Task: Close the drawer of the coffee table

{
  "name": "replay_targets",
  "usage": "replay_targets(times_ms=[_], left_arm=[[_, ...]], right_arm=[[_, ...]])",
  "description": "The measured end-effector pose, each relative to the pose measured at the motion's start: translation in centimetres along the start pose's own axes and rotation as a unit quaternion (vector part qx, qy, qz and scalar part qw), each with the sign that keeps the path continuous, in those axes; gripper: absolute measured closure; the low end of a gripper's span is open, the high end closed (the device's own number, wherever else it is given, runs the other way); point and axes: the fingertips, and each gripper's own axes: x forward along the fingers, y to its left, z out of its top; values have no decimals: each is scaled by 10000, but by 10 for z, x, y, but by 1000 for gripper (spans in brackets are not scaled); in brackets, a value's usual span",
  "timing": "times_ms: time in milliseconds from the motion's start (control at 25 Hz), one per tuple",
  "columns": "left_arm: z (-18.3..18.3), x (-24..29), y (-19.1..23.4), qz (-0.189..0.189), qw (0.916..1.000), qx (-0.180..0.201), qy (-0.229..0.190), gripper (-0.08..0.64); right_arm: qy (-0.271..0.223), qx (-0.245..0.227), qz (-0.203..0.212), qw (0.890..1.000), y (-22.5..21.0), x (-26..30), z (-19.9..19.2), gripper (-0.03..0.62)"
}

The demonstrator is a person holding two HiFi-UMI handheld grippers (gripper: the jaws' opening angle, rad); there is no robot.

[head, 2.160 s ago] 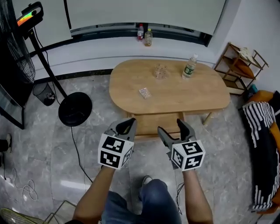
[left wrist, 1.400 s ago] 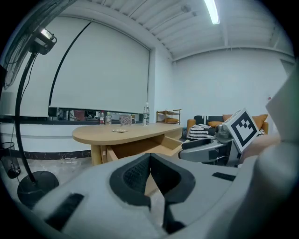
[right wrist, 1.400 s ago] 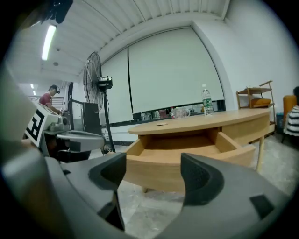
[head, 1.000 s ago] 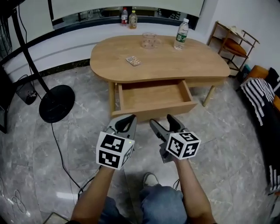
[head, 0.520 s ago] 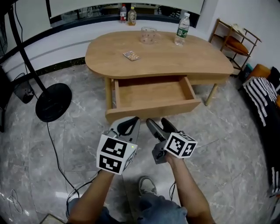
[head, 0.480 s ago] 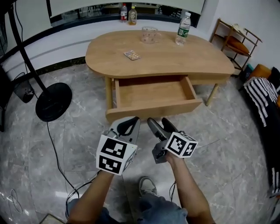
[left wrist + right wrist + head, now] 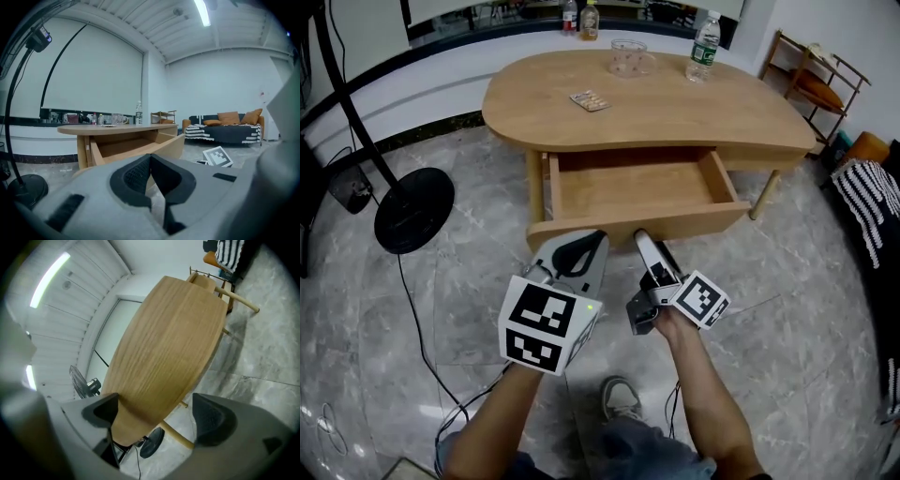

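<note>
The oval wooden coffee table (image 7: 675, 112) has its drawer (image 7: 637, 192) pulled out toward me, empty inside. My left gripper (image 7: 578, 255) hovers just in front of the drawer front (image 7: 694, 225), jaws shut on nothing; in the left gripper view (image 7: 151, 171) the pads meet, and the drawer (image 7: 140, 147) lies ahead. My right gripper (image 7: 649, 253) is beside it, rolled onto its side, its tips close to the drawer front's lower edge. Its jaws are opening wide (image 7: 157, 416), with the wooden front (image 7: 164, 357) filling the space ahead and neither pad pressing on it.
On the tabletop are a water bottle (image 7: 705, 45), a glass cup (image 7: 628, 56) and a blister pack (image 7: 589, 100). A fan's round base (image 7: 414, 209) and its cable lie on the marble floor at the left. A wooden rack (image 7: 811, 80) and a striped cloth (image 7: 872, 187) are at the right.
The table and its open drawer have come nearer. My right gripper has sunk, rolled onto its side and spread its jaws wider. The left gripper has barely moved.
</note>
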Motion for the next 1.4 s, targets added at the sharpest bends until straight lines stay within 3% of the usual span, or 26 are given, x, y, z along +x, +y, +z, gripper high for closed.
replay_targets(times_ms=[160, 320, 440, 560, 800, 1040, 1280, 1400], left_arm=[[1, 3, -2, -24, 10000, 9, -25, 555], [-1, 0, 2, 44, 10000, 15, -46, 555], [4, -5, 4, 92, 9999, 58, -125, 555], [7, -10, 10, 144, 9998, 40, -146, 555], [7, -20, 24, 300, 9994, -104, -132, 555], [13, -18, 21, 224, 9995, 61, -227, 555], [5, -20, 32, 318, 9993, -79, -200, 555], [2, -21, 44, 440, 9988, -141, -168, 555]], right_arm=[[-174, -233, 327, 9990, 15, 3, 7, 154], [-200, 64, -46, 9998, 10, -2, 5, 170], [-257, 221, -497, 9982, 9, -7, 12, 140], [-178, 291, -318, 9989, 21, 1, 15, 135], [-97, 409, -728, 9965, 14, -5, 16, 147], [-25, 401, -671, 9969, 17, -2, 14, 146], [-58, 410, -527, 9977, 17, 10, 19, 141], [-173, 445, -655, 9967, 12, 17, 21, 141]])
